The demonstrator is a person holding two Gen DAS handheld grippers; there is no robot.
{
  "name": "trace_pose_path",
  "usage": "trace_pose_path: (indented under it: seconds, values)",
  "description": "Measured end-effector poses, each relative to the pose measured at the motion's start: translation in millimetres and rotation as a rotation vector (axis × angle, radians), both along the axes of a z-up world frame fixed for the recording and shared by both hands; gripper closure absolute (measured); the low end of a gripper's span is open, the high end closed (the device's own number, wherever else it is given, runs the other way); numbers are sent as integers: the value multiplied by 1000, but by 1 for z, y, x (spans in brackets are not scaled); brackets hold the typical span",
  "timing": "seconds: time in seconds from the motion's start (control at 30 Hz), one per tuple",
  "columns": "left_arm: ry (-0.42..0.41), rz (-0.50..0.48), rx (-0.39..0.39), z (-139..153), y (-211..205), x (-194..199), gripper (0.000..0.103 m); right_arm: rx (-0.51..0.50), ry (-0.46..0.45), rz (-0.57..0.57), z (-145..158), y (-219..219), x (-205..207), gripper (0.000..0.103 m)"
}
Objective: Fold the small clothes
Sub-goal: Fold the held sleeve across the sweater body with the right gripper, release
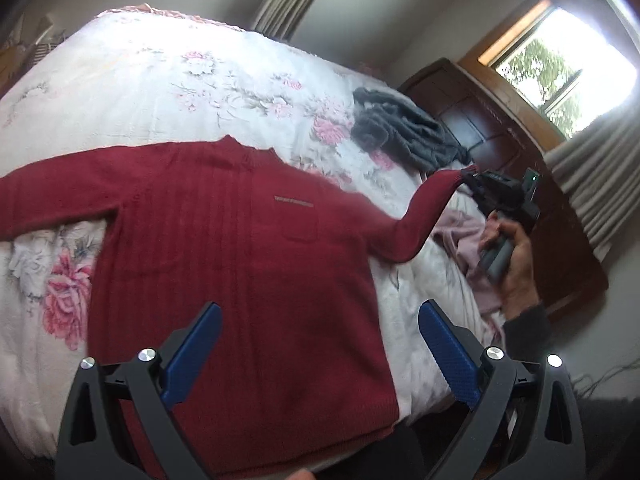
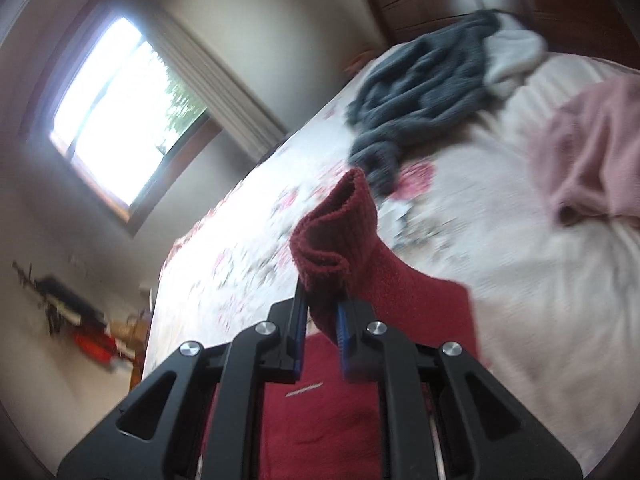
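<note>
A dark red knitted sweater (image 1: 224, 248) lies flat, front up, on a flowered bedspread (image 1: 152, 80), one sleeve stretched out to the left. My left gripper (image 1: 320, 320) hovers open above the sweater's lower half, blue pads wide apart, nothing between them. The other sleeve (image 1: 424, 204) rises off the bed to the right, where my right gripper (image 1: 472, 182) holds its cuff. In the right wrist view that gripper (image 2: 322, 308) is shut on the red cuff (image 2: 336, 232), which sticks up past the fingers.
A crumpled grey garment (image 1: 404, 132) lies beyond the lifted sleeve, a pale pink one (image 1: 464, 248) near the bed's right side. A dark wooden headboard (image 1: 480, 120) and a curtained window (image 1: 560, 68) stand behind. A hand (image 1: 516, 256) grips the right tool's handle.
</note>
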State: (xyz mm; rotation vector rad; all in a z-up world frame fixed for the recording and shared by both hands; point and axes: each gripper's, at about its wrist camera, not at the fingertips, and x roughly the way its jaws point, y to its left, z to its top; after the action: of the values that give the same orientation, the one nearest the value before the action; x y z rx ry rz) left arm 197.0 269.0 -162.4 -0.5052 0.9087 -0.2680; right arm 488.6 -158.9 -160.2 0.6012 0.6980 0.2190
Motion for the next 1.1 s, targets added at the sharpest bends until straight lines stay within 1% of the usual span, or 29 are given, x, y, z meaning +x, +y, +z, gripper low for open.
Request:
trace_pose_path:
  seconds: [0.07,0.13,0.2,0.37,0.47,0.57,0.63,0.67,0.7,0.73,0.77,0.8,0.87,0.9,1.0,1.07,1.1]
  values:
    - [8,7,-34,-6,5,10,4,-16,4,43,-7,24,5,92]
    - [26,11,-99,-16,14,22,4,-38,5,92,-16,56,8,92]
    - [46,17,-144,-26,21,34,4,-65,15,140,-30,88,11,92]
    - [78,21,-187,-47,30,56,4,-144,66,256,-81,166,13,92]
    - [86,25,-203,-58,33,69,4,-147,112,294,-108,193,13,92]
    - [109,33,-236,-75,36,85,4,-182,149,326,-138,217,14,92]
    - [127,32,-264,-86,36,99,4,-195,189,356,-159,230,14,82]
    - [136,33,-271,-93,35,107,4,-193,212,367,-169,233,14,76]
    - [149,37,-279,-101,34,118,4,-173,230,372,-177,233,10,54]
    - [157,36,-290,-107,33,126,4,-147,223,369,-178,231,5,38]
    - [168,37,-303,-113,33,135,4,-114,198,357,-177,226,-4,34]
    - [180,42,-325,-121,32,146,4,-74,171,349,-175,218,-14,32]
    - [198,47,-359,-132,31,162,4,2,134,319,-174,199,-28,32]
    - [213,51,-398,-141,28,176,4,43,114,274,-174,184,-36,31]
    - [270,55,-475,-167,19,207,4,148,74,190,-179,148,-56,32]
    - [320,56,-528,-193,8,231,4,188,63,150,-177,132,-57,32]
    - [339,59,-538,-201,3,238,4,216,51,148,-172,126,-57,32]
